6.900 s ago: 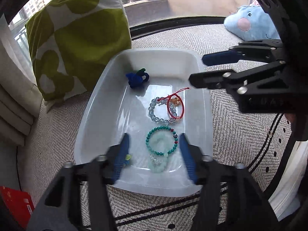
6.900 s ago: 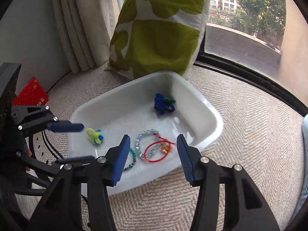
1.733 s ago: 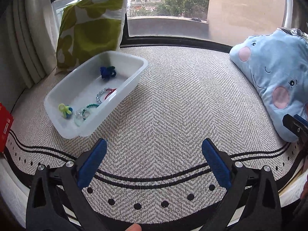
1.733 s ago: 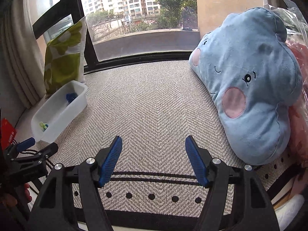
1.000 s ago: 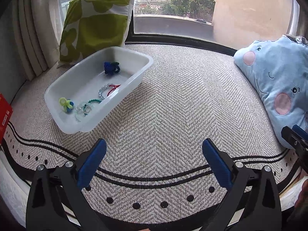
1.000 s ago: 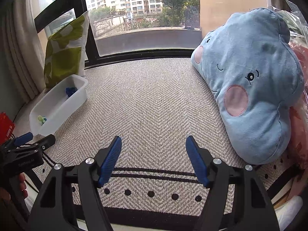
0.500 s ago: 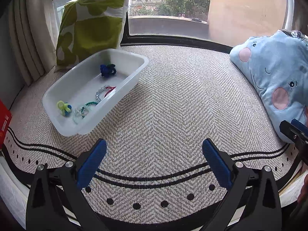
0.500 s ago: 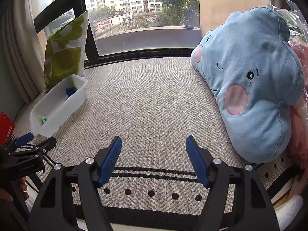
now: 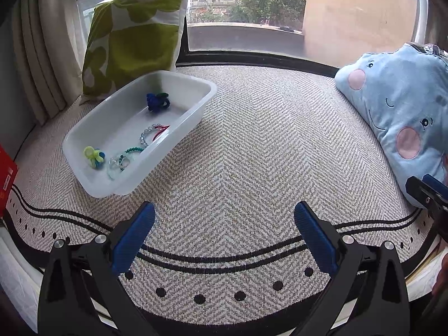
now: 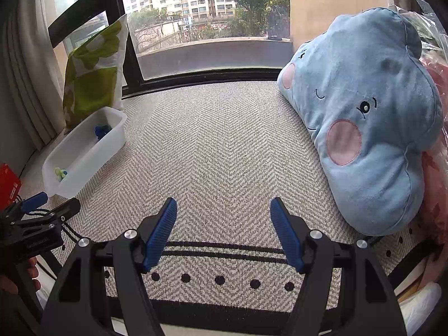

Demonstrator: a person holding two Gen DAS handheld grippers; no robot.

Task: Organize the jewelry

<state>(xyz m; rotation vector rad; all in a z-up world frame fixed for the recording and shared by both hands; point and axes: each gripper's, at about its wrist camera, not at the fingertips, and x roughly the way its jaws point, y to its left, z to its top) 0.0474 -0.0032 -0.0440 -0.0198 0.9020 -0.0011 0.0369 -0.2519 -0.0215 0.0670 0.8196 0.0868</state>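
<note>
A white plastic bin [image 9: 196,113] sits on the herringbone rug at the left, also in the right wrist view [image 10: 92,154]. Inside lie a dark blue hair tie [image 9: 156,101], a clear bead bracelet with a red cord [image 9: 154,135], a green bead bracelet [image 9: 131,151] and a yellow-green hair tie [image 9: 93,155]. My left gripper [image 9: 224,232] is open and empty, low over the rug's near border, well short of the bin. My right gripper [image 10: 224,226] is open and empty over the rug's middle front.
A green and white pillow [image 9: 134,36] leans behind the bin against the window. A blue cloud plush [image 10: 364,117] lies at the right. A red box [image 9: 7,173] stands at the far left edge. Curtains hang at the left.
Since seven seconds ago both grippers have pulled back from over the bin to the rug's near edge. In the last second the views hardly shift.
</note>
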